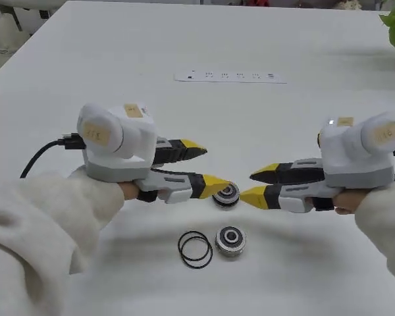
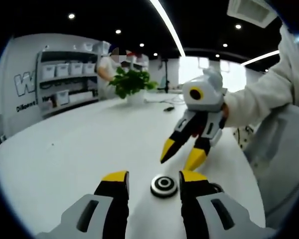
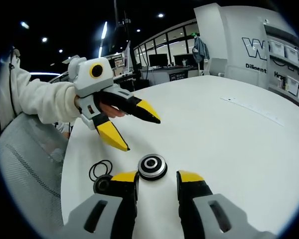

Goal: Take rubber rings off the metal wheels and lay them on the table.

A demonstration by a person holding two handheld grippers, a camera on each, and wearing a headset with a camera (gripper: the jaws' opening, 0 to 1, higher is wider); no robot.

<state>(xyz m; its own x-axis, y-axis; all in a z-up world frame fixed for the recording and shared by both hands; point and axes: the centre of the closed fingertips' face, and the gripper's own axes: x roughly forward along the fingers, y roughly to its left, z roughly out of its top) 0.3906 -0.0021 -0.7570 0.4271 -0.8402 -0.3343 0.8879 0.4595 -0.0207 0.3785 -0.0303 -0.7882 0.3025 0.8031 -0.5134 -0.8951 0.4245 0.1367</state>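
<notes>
The dark-rimmed wheel is lying flat on the counter and is being flanked by both tools. The left gripper is being held just beside it on one side and the right gripper just beside it on the other. Both sets of jaws are being kept wide, and nothing is being gripped by either. Whether the wheel is being touched by the left gripper's lower jaw cannot be told. The two-sided approach is judged to be meant for steadying the wheel with one tool while its rubber is peeled off with the other.

Nearer the person than that wheel, a second wheel is lying flat with its metal showing. Two rubber rings are lying overlapped just beside it, apparently being kept clear of the work.
</notes>
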